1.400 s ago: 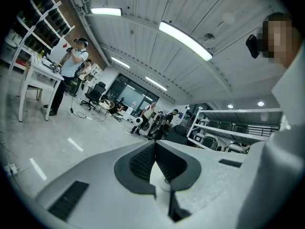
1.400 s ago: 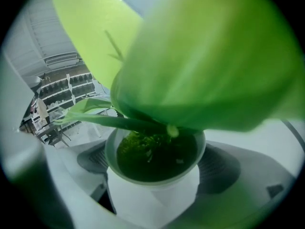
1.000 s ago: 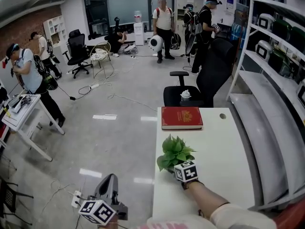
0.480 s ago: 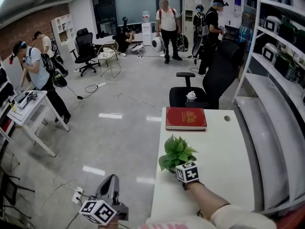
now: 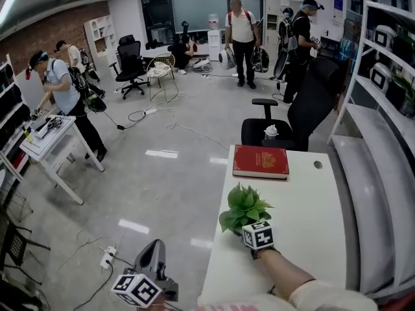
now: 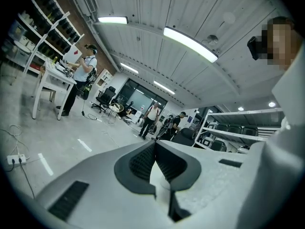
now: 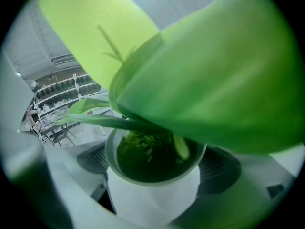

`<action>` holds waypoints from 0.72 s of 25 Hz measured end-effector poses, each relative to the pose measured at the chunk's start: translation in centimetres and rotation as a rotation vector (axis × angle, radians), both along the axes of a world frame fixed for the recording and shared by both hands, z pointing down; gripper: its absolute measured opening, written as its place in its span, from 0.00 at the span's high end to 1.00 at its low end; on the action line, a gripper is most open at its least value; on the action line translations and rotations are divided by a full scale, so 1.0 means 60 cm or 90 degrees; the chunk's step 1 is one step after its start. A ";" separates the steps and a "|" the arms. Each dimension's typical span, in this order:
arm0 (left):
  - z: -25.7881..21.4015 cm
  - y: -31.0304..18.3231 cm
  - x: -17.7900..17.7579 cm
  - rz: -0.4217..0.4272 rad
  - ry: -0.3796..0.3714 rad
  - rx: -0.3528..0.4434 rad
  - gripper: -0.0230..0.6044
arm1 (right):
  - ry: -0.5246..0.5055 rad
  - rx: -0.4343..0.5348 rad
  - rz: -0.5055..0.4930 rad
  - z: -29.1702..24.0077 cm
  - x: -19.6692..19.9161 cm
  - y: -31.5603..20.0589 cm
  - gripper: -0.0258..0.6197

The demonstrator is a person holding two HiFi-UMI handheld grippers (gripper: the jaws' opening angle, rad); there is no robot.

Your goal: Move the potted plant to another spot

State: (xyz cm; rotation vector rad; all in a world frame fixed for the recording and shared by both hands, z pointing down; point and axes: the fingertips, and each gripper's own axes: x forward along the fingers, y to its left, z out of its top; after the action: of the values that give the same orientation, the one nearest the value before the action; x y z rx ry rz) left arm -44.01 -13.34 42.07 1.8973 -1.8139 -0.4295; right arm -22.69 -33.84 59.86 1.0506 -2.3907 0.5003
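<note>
While right gripper (image 7: 153,173) is clamped across the potted plant (image 5: 243,207) low on its white pot, near the table's (image 5: 305,206) left edge, left gripper (image 6: 155,149) hangs off-table, jaws together, empty. Judging it light, rigid, smooth-walled and top-heavy: grip the pot, not the floppy leaves; keep it upright.

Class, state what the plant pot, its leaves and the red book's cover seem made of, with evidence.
Pot: smooth matte white, probably plastic or ceramic; unclear which. Leaves: evenly glossy green, possibly artificial plastic. Red book cover: stiff, flat, probably coated board.
</note>
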 end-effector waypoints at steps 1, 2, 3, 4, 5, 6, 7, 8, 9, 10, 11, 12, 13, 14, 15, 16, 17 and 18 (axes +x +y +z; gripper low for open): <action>0.002 0.002 0.002 -0.002 0.000 -0.001 0.96 | 0.001 -0.002 -0.002 0.000 -0.001 0.001 0.12; 0.004 0.005 0.003 -0.003 0.000 -0.002 0.96 | 0.003 -0.004 -0.004 0.000 -0.001 0.002 0.12; 0.005 0.007 0.006 -0.005 0.001 -0.004 0.96 | 0.005 -0.006 -0.006 0.000 -0.001 0.002 0.12; 0.007 0.009 0.008 -0.007 0.001 -0.006 0.96 | 0.007 -0.008 -0.007 0.000 0.000 0.003 0.12; 0.009 0.010 0.010 -0.009 0.001 -0.008 0.96 | 0.009 -0.010 -0.007 0.000 0.001 0.003 0.12; 0.009 0.010 0.011 -0.011 0.001 -0.009 0.96 | 0.010 -0.010 -0.008 0.000 0.002 0.003 0.12; 0.009 0.010 0.011 -0.013 0.000 -0.008 0.96 | 0.010 -0.010 -0.009 0.000 0.002 0.002 0.12; 0.009 0.009 0.011 -0.015 0.000 -0.006 0.96 | 0.009 -0.008 -0.009 0.000 0.002 0.001 0.12; 0.008 0.009 0.011 -0.016 -0.001 -0.004 0.96 | 0.007 -0.007 -0.010 0.000 0.001 0.001 0.12; 0.008 0.008 0.011 -0.015 -0.001 -0.003 0.96 | 0.005 -0.006 -0.011 0.000 0.000 0.001 0.12; 0.009 0.007 0.013 -0.014 0.000 -0.004 0.96 | 0.003 -0.006 -0.012 0.000 -0.001 0.001 0.12; 0.010 0.006 0.016 -0.012 0.001 -0.006 0.96 | 0.002 -0.008 -0.014 0.001 -0.001 0.002 0.12; 0.012 0.005 0.019 -0.010 0.002 -0.009 0.96 | 0.003 -0.011 -0.015 0.001 -0.001 0.002 0.12; 0.014 0.005 0.022 -0.008 0.004 -0.011 0.96 | 0.004 -0.016 -0.017 0.002 0.000 0.003 0.12; 0.016 0.004 0.023 -0.007 0.004 -0.012 0.96 | 0.005 -0.019 -0.018 0.003 0.000 0.003 0.12; 0.016 0.003 0.023 -0.007 0.004 -0.013 0.96 | 0.006 -0.022 -0.019 0.004 0.000 0.002 0.12; 0.017 0.004 0.021 -0.008 0.004 -0.013 0.96 | 0.006 -0.023 -0.019 0.004 0.000 0.001 0.12; 0.018 0.005 0.019 -0.009 0.003 -0.014 0.96 | 0.006 -0.023 -0.019 0.004 -0.001 0.001 0.12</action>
State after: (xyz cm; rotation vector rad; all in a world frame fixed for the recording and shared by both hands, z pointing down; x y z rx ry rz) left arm -42.88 -13.07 43.17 1.8682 -1.8216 -0.4168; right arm -22.74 -33.79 60.07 0.9978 -2.3772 0.5240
